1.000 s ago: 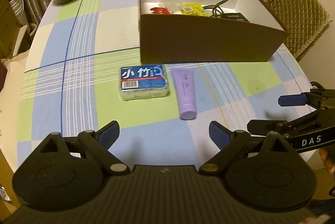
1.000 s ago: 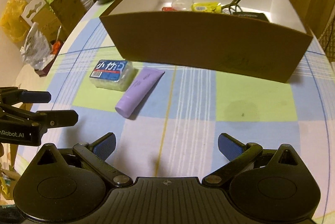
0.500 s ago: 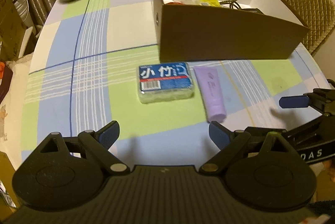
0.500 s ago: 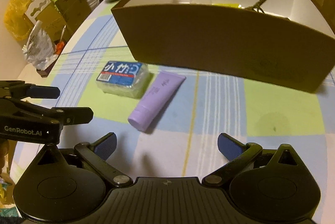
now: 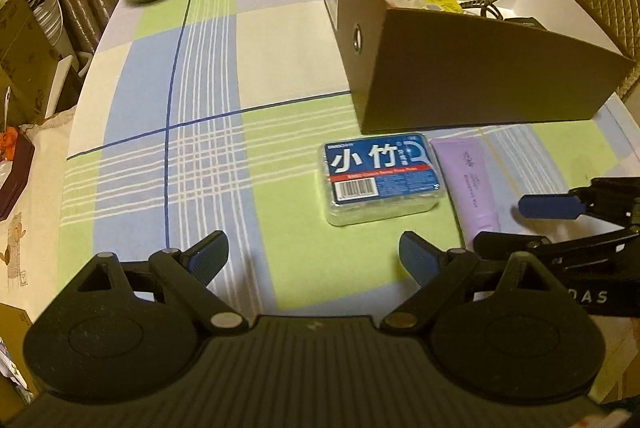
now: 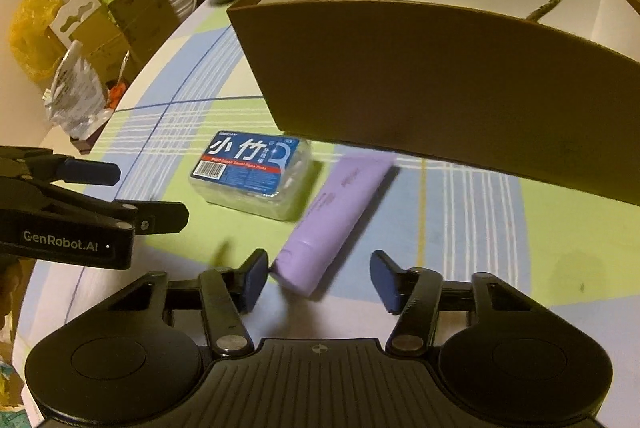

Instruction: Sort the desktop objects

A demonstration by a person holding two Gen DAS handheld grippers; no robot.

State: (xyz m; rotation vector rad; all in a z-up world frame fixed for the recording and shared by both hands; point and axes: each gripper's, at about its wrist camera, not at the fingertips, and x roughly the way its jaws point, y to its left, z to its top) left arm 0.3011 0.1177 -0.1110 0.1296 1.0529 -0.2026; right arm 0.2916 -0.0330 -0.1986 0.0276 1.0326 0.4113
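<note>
the purple tube (image 6: 334, 218) lay flat on the checked counter (image 6: 472, 211), its capped end pointing at your right claw (image 6: 319, 278). that claw's jaws had just been closing, and the cap end sat between them; the left pad was just beside the cap, the right pad stood clear, so nothing was gripped yet. just beside the tube's left lay the blue-labelled clear floss pick box (image 5: 382, 183), in front of the brown cardboard box (image 5: 480, 67). your left claw (image 5: 314, 256) hung with its jaws wide apart and empty, the floss pick box ahead of it and a little right. the brown box's contents were mostly hidden behind its front wall; only a yellow packet (image 5: 440, 3) and some dark bits showed. motion blurred the tube's edges in the right wrist view.
</note>
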